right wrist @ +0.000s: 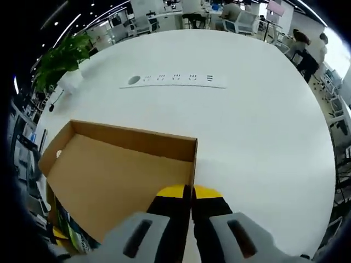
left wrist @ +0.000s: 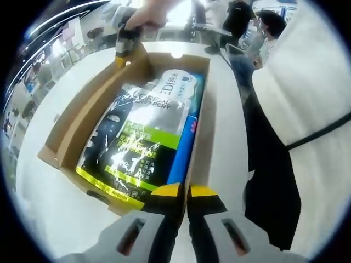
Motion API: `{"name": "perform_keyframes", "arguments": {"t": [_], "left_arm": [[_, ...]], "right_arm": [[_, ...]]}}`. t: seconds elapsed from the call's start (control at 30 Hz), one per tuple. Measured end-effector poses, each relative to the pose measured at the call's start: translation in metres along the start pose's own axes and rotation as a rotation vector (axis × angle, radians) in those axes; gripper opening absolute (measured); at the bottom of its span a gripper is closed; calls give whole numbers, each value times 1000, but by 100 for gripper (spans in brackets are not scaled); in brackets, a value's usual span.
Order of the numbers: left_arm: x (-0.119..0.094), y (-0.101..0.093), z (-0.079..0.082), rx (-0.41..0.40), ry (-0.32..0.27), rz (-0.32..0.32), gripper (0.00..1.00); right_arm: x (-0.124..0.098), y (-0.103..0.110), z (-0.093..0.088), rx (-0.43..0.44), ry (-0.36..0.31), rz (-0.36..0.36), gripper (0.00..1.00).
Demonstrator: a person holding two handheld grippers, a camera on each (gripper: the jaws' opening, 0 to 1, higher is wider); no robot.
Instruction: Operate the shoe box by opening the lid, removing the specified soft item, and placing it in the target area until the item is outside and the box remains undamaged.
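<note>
A brown cardboard shoe box (left wrist: 204,104) lies open on a white table. Inside it lie a black-and-green soft L'Oreal pack (left wrist: 142,137), a blue pack (left wrist: 184,153) and a white pack (left wrist: 176,83). My left gripper (left wrist: 186,192) is shut on the box's near wall at its corner. The lid (left wrist: 82,120) stands raised along the box's left side. My right gripper (left wrist: 125,48), held by a hand, pinches the lid's far end. In the right gripper view the lid's (right wrist: 109,181) bare inner face shows, with my right gripper (right wrist: 191,192) shut on its side wall.
The white table (right wrist: 258,126) stretches wide beyond the lid. A white power strip (right wrist: 173,79) lies on it, and a green plant (right wrist: 60,60) stands at its far left edge. A person's white garment with dark strap (left wrist: 307,126) hangs close on the right. People sit in the background.
</note>
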State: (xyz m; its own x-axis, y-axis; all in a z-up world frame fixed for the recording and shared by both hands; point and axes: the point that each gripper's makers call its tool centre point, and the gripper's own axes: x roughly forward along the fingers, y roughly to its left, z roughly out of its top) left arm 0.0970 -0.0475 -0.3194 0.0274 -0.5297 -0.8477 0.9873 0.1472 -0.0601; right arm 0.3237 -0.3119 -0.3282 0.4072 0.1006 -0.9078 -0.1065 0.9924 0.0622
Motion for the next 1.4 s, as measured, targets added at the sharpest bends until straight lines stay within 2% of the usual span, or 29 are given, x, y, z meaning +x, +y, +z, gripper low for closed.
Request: {"name": "perform_keyframes", "arguments": {"t": [0.07,0.2,0.3,0.37,0.4,0.53,0.6,0.63,0.7,0.77,0.83,0.9,0.93,0.97,1.03,1.07,1.13,1.17,1.23,1.4], "left_arm": [[0,0,0,-1,-1,4,3],[0,1,0,2,-3,7,3],[1,1,0,1,-4,7,3],[1,1,0,1,-6,6,3],[1,1,0,0,-7,6,3],[1,1,0,1,-9,3,3],[1,1,0,1,-8,1,3],[1,1,0,3,-9,0,3],[1,1,0,5,-10,-1,3],[2,1,0,8,-13,0,3],[2,0,0,11,-18,1,3],[1,0,0,19,-27,1,3],[1,-1,0,25,-31,2,3],[1,-1,0,30,-31,2,3],[1,-1,0,39,-33,-1,2],[1,-1,0,48,-36,-3,2],[1,-1,0,52,-36,-5,2],[1,-1,0,54,-35,-6,2],[1,-2,-1,50,-33,-9,2],[1,-2,-1,42,-33,-5,2]], "right_arm": [[3,1,-4,-50,12,5,2],[6,0,-2,-108,-30,-4,4],[0,2,8,-78,-112,16,8],[-1,2,5,-56,-107,34,19],[-3,1,3,-50,-109,39,21],[-12,4,3,-21,-148,73,21],[-17,13,5,23,-161,125,21],[-19,12,7,29,-170,119,23],[-29,7,18,4,-242,84,29],[-36,7,18,8,-256,87,29],[-44,8,26,75,-321,93,26],[-49,15,30,102,-356,117,31],[-55,26,30,64,-372,154,32],[-62,27,32,4,-409,134,32],[-75,29,34,13,-470,130,30],[-82,34,32,71,-490,177,28],[-90,37,27,164,-497,219,30],[-95,38,25,166,-516,237,30],[-103,36,18,137,-529,218,31],[-124,39,3,57,-562,220,41]]}}
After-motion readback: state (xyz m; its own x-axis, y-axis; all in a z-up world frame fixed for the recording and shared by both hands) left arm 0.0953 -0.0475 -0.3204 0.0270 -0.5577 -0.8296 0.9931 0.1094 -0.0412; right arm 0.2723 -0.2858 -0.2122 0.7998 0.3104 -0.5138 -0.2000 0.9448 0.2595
